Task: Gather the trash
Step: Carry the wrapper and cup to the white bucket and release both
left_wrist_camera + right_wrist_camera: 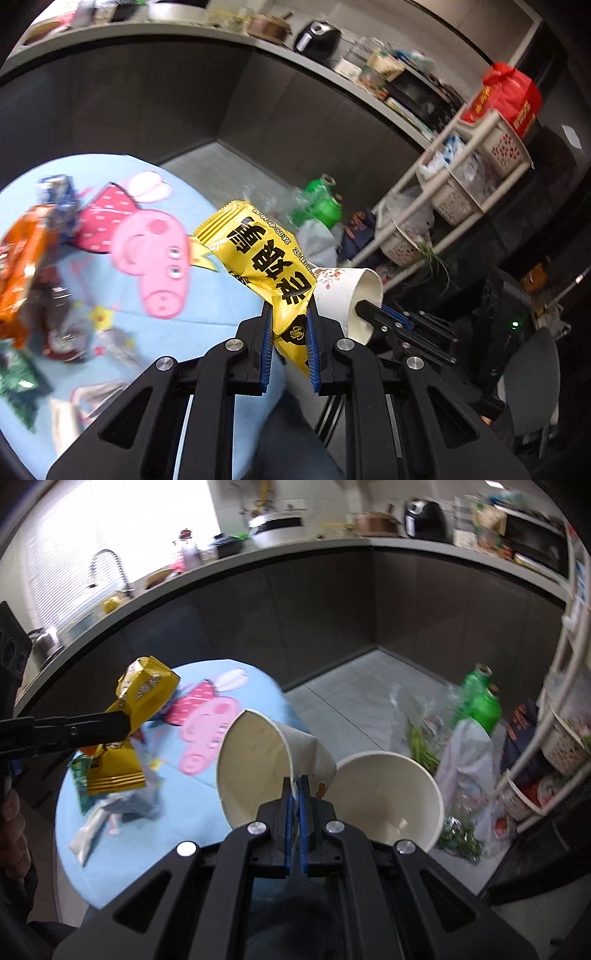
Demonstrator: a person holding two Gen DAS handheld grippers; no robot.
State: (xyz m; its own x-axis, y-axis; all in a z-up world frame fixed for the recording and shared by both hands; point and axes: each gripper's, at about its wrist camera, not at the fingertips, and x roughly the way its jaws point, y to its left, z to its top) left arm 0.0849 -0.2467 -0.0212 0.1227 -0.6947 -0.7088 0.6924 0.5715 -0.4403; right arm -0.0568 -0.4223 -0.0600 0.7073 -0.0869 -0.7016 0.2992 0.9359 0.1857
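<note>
Two grippers, both loaded, held out past the edge of the table (pixel 207 790). Blue cartoon cloth on the table; more wrappers (pixel 110 805) left on it, blurred. Pile of bags and a green bottle (pixel 480 701) on the floor by the rack (pixel 554 738).

Left gripper (pixel 290 343) pinches a yellow packet (pixel 266 254) by its lower end; the rest sticks up and flops free. Crinkled foil, black print, creased at the pinch.

Right gripper (pixel 295 805) is pressed together on the rim of a white paper cup (pixel 255 764), squashed to a fold at the wall. A second cup (pixel 388 797) sits just beside it; cannot tell whether it is held too.

Risks, as I judge them:
- packet slipping: slick foil, small bite, hand swinging
- cup wall tearing or sliding from a thin pinch
- second cup dropping if only wedged against the first
- dregs spilling, cup mouths tilted
</note>
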